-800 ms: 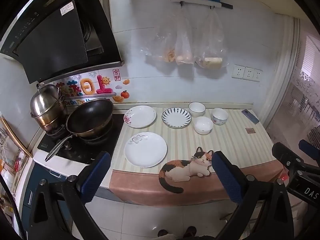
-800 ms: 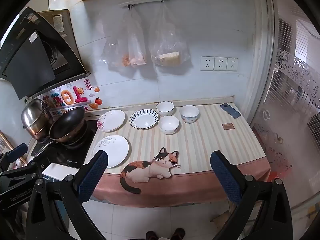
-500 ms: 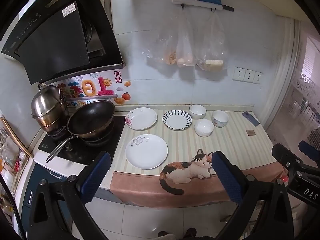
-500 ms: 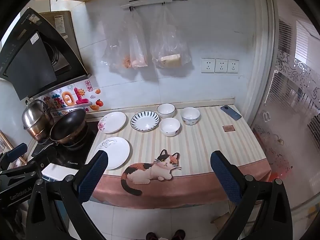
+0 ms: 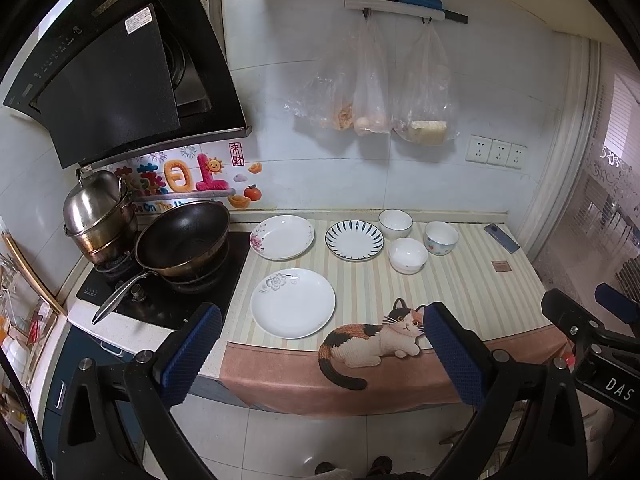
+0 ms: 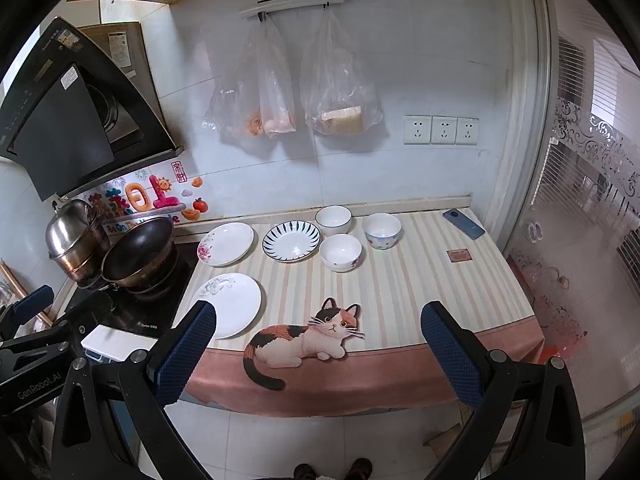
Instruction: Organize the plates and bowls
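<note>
Both the left gripper (image 5: 320, 352) and the right gripper (image 6: 318, 350) hang at the bottom of their frames with jaws spread wide, holding nothing, short of the striped countertop cloth (image 5: 460, 284). At frame centre lie a white floral plate (image 5: 293, 303), a pink-flowered plate (image 5: 282, 237) and a blue-rayed plate (image 5: 354, 239). Right of them cluster three bowls: a blue-rimmed bowl (image 5: 395, 223), a plain white bowl (image 5: 408, 255) and a dotted bowl (image 5: 441, 238). A wok (image 5: 182, 239) sits at left.
</note>
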Tool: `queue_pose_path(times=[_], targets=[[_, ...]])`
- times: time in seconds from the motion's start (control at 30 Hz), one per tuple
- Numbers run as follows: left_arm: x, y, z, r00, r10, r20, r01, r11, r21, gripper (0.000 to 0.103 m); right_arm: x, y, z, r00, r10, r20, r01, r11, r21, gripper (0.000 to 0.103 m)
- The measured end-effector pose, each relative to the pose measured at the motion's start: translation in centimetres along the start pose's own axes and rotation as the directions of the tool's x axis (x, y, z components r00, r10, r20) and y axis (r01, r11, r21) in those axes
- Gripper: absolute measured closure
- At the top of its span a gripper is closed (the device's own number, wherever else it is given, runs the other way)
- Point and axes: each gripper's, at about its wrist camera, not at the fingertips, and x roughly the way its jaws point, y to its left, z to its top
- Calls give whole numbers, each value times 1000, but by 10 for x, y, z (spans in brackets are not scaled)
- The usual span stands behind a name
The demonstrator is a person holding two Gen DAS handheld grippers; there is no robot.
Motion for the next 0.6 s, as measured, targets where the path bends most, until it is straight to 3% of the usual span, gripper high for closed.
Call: queue_pose_path(times=[0.6], targets=[[-4, 3, -2, 1000, 9, 11, -9, 1000, -12, 0, -3, 3, 2, 1000, 4, 8, -4, 1000, -3, 0]])
